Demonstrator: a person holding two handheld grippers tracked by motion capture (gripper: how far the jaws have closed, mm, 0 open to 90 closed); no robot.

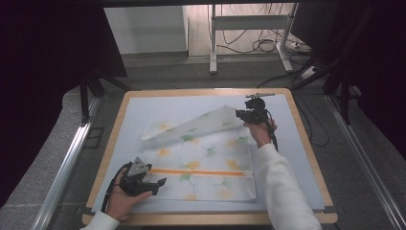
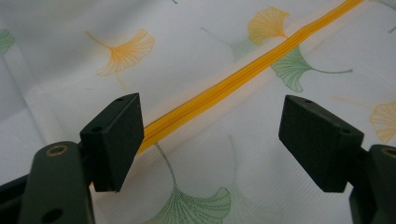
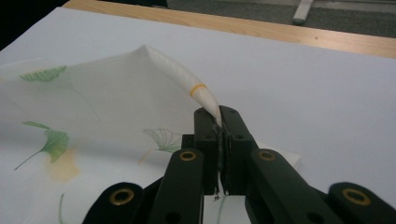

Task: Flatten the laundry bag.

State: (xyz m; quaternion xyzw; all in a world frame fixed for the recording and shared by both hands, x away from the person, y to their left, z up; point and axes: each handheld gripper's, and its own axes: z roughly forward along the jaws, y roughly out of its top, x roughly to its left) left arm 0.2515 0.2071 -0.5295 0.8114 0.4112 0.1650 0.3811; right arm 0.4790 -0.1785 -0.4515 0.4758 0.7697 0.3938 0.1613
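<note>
A white cloth bag (image 1: pixel 201 158) printed with green and yellow ginkgo leaves lies on the table, an orange zipper (image 1: pixel 196 172) running across it. My right gripper (image 1: pixel 245 114) is shut on the bag's far right corner (image 3: pixel 205 95) and holds it lifted off the table, so the cloth rises in a fold toward the jaws. My left gripper (image 1: pixel 155 184) stands open at the bag's near left end, its pads (image 2: pixel 116 135) on either side of the zipper (image 2: pixel 243 77) without touching the cloth.
A pale sheet (image 1: pixel 297 143) covers the wooden table (image 1: pixel 306 139). Beyond the far edge are a grey floor, desk legs (image 1: pixel 213 48) and cables (image 1: pixel 258 45). Dark frame posts stand at both sides.
</note>
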